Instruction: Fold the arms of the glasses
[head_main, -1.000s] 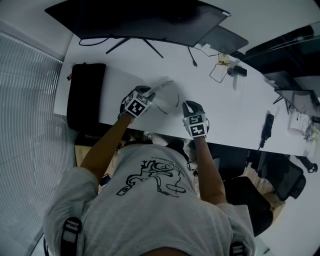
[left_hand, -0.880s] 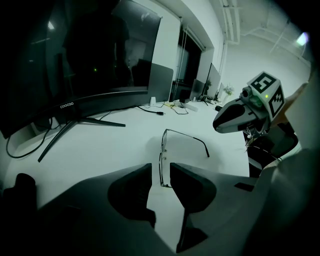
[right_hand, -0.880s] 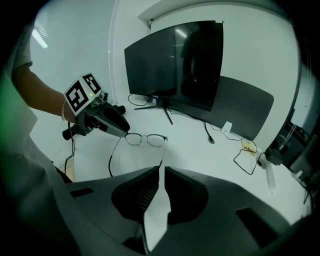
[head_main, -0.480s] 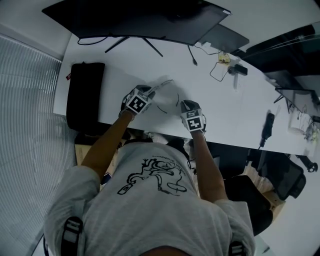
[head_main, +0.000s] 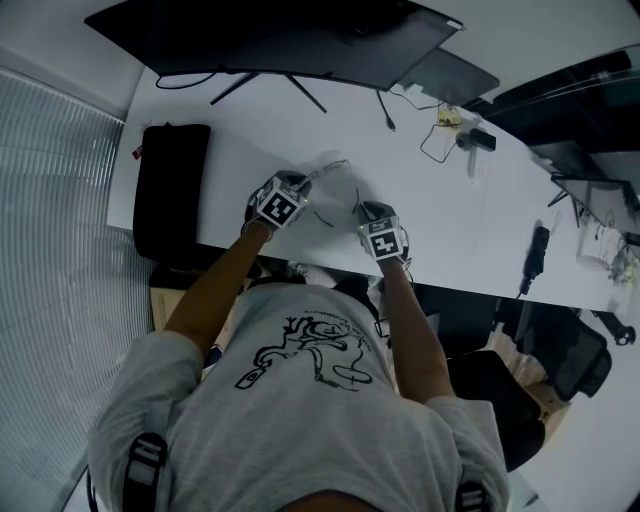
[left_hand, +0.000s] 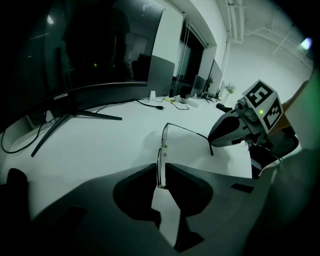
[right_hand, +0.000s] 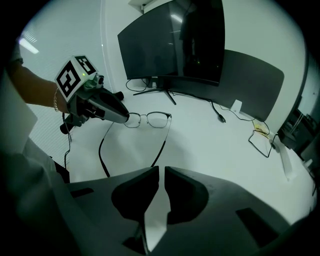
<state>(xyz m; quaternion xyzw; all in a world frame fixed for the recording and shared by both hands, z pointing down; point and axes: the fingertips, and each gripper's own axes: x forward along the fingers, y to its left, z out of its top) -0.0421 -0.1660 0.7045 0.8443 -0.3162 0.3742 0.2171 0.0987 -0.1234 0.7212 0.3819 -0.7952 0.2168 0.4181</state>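
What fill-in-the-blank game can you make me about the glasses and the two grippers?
1. The table is ____ in colour.
2. The thin frame between the closing jaws of the left gripper belongs to the ____.
3. Both arms of the glasses stick out, so they are not yet ____.
4. The right gripper has ____ between its jaws.

Missing words: white; glasses; folded; nothing
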